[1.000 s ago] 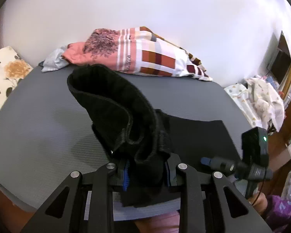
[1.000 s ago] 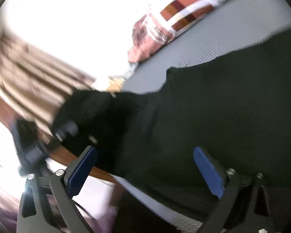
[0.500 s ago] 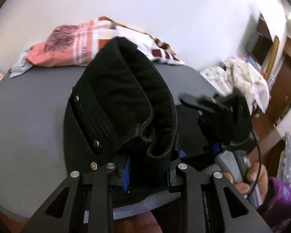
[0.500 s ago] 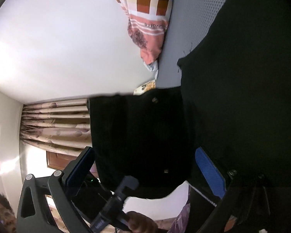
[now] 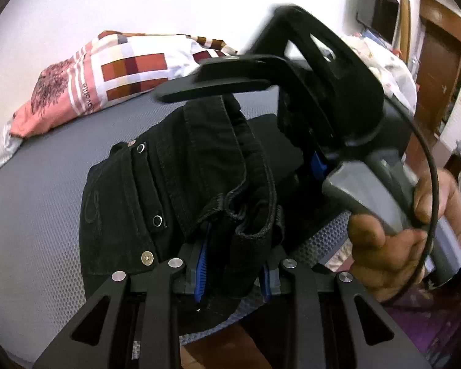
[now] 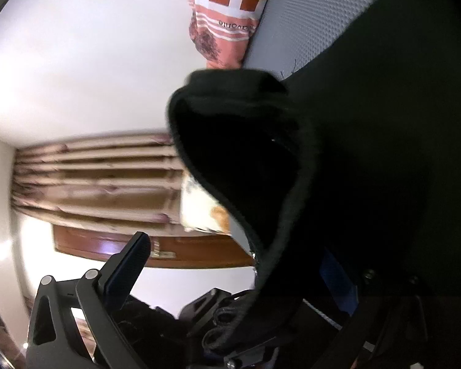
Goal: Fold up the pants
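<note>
The black pants (image 5: pixel 181 184) lie on the grey mat (image 5: pixel 30 200), with the waistband end with snaps lifted toward me. My left gripper (image 5: pixel 233 264) is shut on a bunched fold of the waistband. My right gripper (image 6: pixel 230 261) is open, rolled on its side, its jaws wide apart around the raised waistband (image 6: pixel 236 160). In the left wrist view the right gripper's body (image 5: pixel 322 92) and the hand (image 5: pixel 399 230) that holds it stand close at the right, with one finger reaching over the pants. The rest of the pants (image 6: pixel 384 123) fills the right wrist view.
A patchwork pink and orange cushion (image 5: pixel 113 73) lies at the mat's far edge, also in the right wrist view (image 6: pixel 230 15). Curtains (image 6: pixel 92 178) and a wooden ledge (image 6: pixel 169 252) are beyond the mat. Clothes and wooden furniture (image 5: pixel 430 61) stand at the right.
The right gripper has closed in on the lifted waistband and now straddles it, open. The left gripper has kept its hold and turned the waistband up further.
</note>
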The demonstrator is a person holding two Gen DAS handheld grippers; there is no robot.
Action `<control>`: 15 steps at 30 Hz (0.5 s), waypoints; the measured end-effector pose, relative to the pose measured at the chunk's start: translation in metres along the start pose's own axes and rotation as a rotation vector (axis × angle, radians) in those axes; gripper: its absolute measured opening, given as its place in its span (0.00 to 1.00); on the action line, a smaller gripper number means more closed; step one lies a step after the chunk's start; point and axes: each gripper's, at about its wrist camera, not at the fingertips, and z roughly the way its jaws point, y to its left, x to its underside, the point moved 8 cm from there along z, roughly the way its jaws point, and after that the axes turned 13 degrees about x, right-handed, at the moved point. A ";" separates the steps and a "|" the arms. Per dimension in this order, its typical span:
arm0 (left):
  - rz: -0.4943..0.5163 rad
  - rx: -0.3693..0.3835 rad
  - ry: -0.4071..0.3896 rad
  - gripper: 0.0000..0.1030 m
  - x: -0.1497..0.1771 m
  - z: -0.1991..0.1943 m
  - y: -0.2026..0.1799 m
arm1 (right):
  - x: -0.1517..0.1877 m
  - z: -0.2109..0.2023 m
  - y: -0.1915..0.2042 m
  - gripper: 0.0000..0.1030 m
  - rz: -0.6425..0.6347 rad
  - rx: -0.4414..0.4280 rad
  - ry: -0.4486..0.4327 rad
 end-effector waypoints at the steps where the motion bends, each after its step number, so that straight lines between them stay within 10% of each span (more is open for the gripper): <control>1: 0.014 -0.009 0.003 0.28 0.002 -0.001 -0.003 | 0.001 0.001 0.002 0.99 -0.028 0.032 -0.001; 8: 0.050 -0.030 -0.008 0.30 -0.001 -0.001 -0.002 | 0.000 -0.001 -0.011 0.36 -0.129 0.211 0.001; 15: 0.149 -0.025 -0.046 0.44 -0.023 0.001 -0.026 | -0.008 -0.034 -0.006 0.31 -0.111 0.100 -0.067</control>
